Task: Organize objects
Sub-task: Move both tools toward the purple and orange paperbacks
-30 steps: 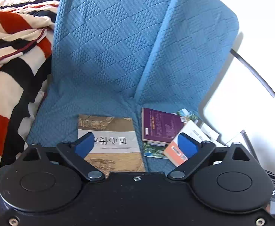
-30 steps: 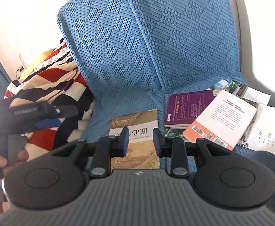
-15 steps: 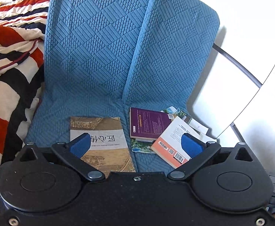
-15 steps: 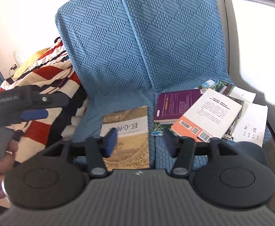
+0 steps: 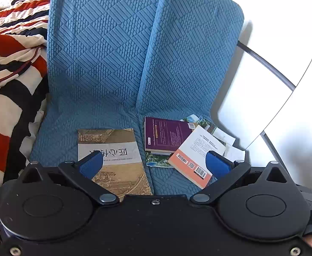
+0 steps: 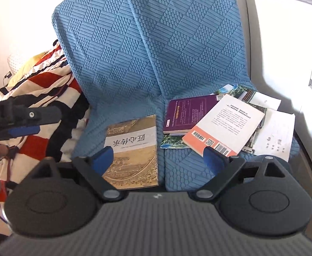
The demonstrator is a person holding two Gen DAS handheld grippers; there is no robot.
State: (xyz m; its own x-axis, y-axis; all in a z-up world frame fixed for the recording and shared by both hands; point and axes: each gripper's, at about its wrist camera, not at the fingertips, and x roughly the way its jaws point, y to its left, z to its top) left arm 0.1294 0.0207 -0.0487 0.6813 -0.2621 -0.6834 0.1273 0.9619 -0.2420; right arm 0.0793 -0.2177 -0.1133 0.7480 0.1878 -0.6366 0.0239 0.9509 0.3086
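I look down on a blue quilted seat cover (image 6: 160, 49) where the tidying looks barely begun: a tan book (image 6: 134, 151) lies alone on the left half, while a purple book (image 6: 185, 115), an orange-edged book (image 6: 224, 125) and loose white papers (image 6: 273, 132) overlap in a messy heap on the right. My right gripper (image 6: 157, 160) hovers above them, its jaws just spread from nearly pressed together, nothing between them. My left gripper (image 5: 153, 163) is spread and empty too, showing more of the backrest than before.

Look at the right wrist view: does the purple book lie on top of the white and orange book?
No, the white and orange book overlaps the purple book, covering its right corner.
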